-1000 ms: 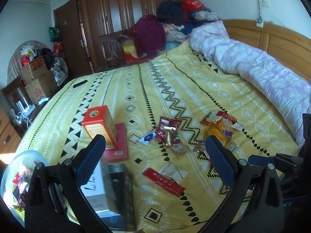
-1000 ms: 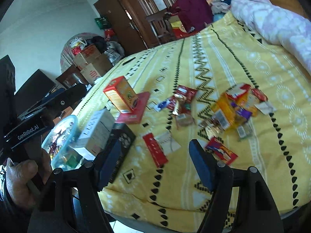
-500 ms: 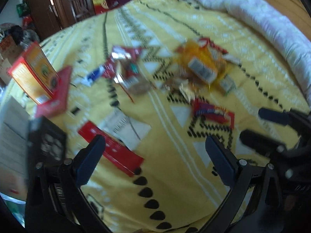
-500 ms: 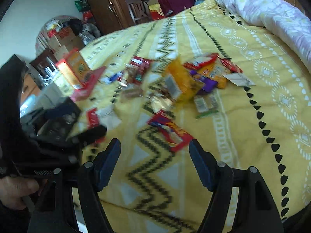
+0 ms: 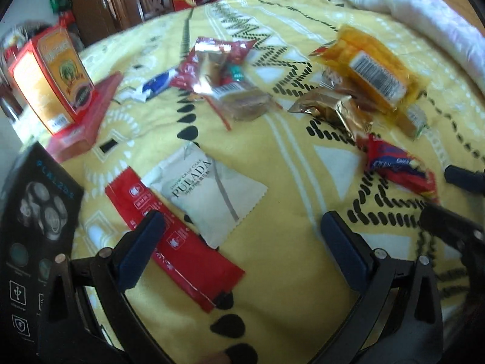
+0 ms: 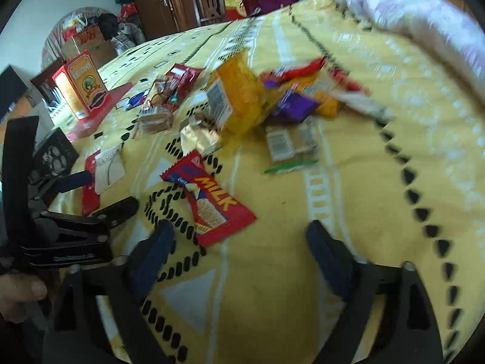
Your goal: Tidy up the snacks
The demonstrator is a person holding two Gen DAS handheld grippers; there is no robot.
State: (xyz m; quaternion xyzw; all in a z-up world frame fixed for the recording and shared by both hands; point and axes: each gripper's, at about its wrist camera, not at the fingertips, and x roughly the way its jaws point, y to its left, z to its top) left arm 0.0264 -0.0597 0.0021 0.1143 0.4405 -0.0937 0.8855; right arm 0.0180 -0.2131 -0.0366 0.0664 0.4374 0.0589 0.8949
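Note:
Snack packets lie scattered on a yellow patterned bedspread [image 5: 288, 273]. My left gripper [image 5: 242, 236] is open and empty, low over a long red sachet [image 5: 172, 236] and a white PULADA packet [image 5: 209, 191]. A red wrapper pile [image 5: 212, 60] and an orange packet [image 5: 369, 66] lie farther off. My right gripper [image 6: 239, 242] is open and empty, just behind a red MILK bar [image 6: 209, 200]. An orange packet [image 6: 236, 94], a purple wrapper [image 6: 297, 106] and a clear biscuit pack [image 6: 291, 142] lie beyond it.
An orange-red box [image 5: 51, 75] stands on a flat red box [image 5: 88, 115] at the left. A black box [image 5: 33, 242] lies at the near left edge. A folded lilac quilt [image 6: 424, 24] lies at the far right. The left gripper shows in the right wrist view [image 6: 72, 209].
Both grippers have dropped lower and moved forward over the bed toward the snacks. The left now hovers at the red sachet, the right at the MILK bar. Both stayed open.

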